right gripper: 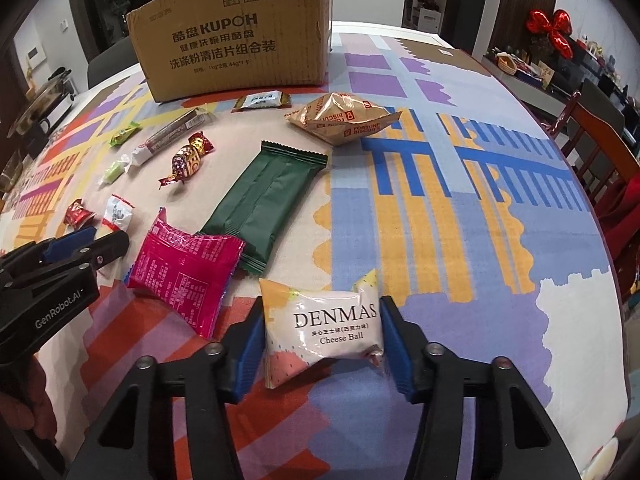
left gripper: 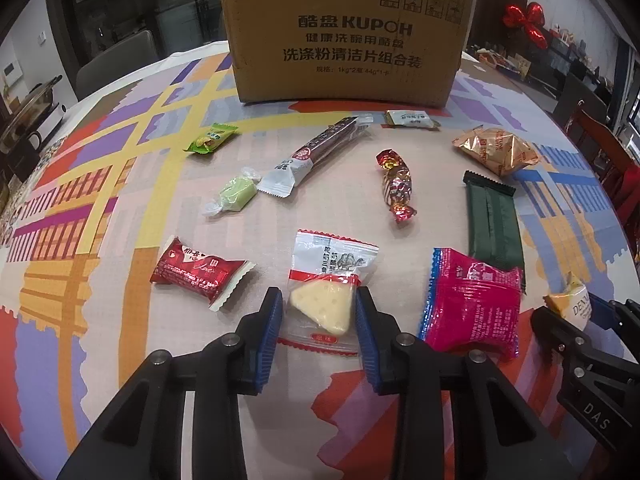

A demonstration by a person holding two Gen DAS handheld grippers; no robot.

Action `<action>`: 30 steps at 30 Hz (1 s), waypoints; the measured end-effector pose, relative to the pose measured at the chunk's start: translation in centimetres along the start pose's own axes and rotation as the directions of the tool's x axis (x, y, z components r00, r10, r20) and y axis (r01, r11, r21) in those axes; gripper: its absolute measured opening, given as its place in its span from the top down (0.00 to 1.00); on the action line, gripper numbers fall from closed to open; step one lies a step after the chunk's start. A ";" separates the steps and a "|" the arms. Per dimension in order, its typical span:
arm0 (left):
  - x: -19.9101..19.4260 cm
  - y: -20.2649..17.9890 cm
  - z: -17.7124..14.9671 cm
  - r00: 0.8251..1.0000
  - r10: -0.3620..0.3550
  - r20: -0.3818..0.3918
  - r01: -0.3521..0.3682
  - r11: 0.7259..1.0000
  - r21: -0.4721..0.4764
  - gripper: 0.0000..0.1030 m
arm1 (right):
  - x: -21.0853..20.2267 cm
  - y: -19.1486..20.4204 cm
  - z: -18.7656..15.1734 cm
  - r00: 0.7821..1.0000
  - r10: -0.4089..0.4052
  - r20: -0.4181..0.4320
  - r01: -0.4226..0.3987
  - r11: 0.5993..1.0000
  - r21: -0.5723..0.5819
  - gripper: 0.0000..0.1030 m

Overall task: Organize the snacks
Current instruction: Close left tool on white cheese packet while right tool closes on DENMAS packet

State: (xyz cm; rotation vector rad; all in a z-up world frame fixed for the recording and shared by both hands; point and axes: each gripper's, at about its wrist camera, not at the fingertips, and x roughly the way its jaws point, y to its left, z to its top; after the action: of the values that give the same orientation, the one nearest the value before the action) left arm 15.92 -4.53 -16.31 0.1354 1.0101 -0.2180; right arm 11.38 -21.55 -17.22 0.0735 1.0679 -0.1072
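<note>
Now, left gripper point(left gripper: 318, 312): my pads flank the cheese wedge packet point(left gripper: 326, 292) at 6 o'clock, barely touching
right gripper point(right gripper: 320, 340): narrowed on the DENMAS Cheese Ball pack point(right gripper: 324, 332)
cardboard box point(left gripper: 346, 36): 12 o'clock
risk: slick film could slip when I lift

**Snacks spread before the box**

The cheese wedge packet point(left gripper: 322, 300) lies flat between the left claw point(left gripper: 319, 322) pads. The white Cheese Ball bag point(right gripper: 322, 334) sits between the right claw point(right gripper: 320, 344) pads. Between the two claws lies the pink packet point(left gripper: 472, 304), the dark green bar point(left gripper: 493, 224) just beyond it. Farther out lie the foil candy point(left gripper: 396, 186), the long stick point(left gripper: 316, 154) and the fortune biscuit bag point(left gripper: 494, 150), then the upright cardboard box point(left gripper: 344, 36).
</note>
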 end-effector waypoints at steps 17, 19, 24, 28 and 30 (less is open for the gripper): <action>-1.9 -0.6 0.5 1.000 0.004 0.013 -0.004 1.000 0.005 0.66 | -1.6 -0.4 0.6 0.999 0.017 0.034 -0.017 1.000 0.010 0.54; -2.5 -0.6 0.7 1.000 0.007 0.018 -0.007 1.000 0.004 0.66 | -1.9 -0.4 0.7 0.999 0.022 0.038 -0.023 1.000 0.013 0.54; -3.7 -0.8 1.1 0.999 0.012 0.034 -0.012 1.000 0.004 0.66 | -3.0 -0.7 1.2 0.997 0.025 0.067 -0.025 1.000 0.005 0.54; -4.7 -1.3 1.4 0.999 0.012 0.053 -0.012 1.000 0.003 0.66 | -3.8 -1.3 1.8 0.996 0.027 0.087 -0.028 1.000 0.007 0.54; -5.0 -1.4 1.6 0.999 0.009 0.053 -0.008 1.000 -0.001 0.66 | -4.3 -1.5 2.0 0.995 0.029 0.099 -0.029 1.000 0.005 0.54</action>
State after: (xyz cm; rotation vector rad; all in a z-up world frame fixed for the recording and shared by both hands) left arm 14.31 -5.68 -11.23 0.1326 0.9569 -0.2124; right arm 10.90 -23.03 -12.51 0.0884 0.9674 -0.0873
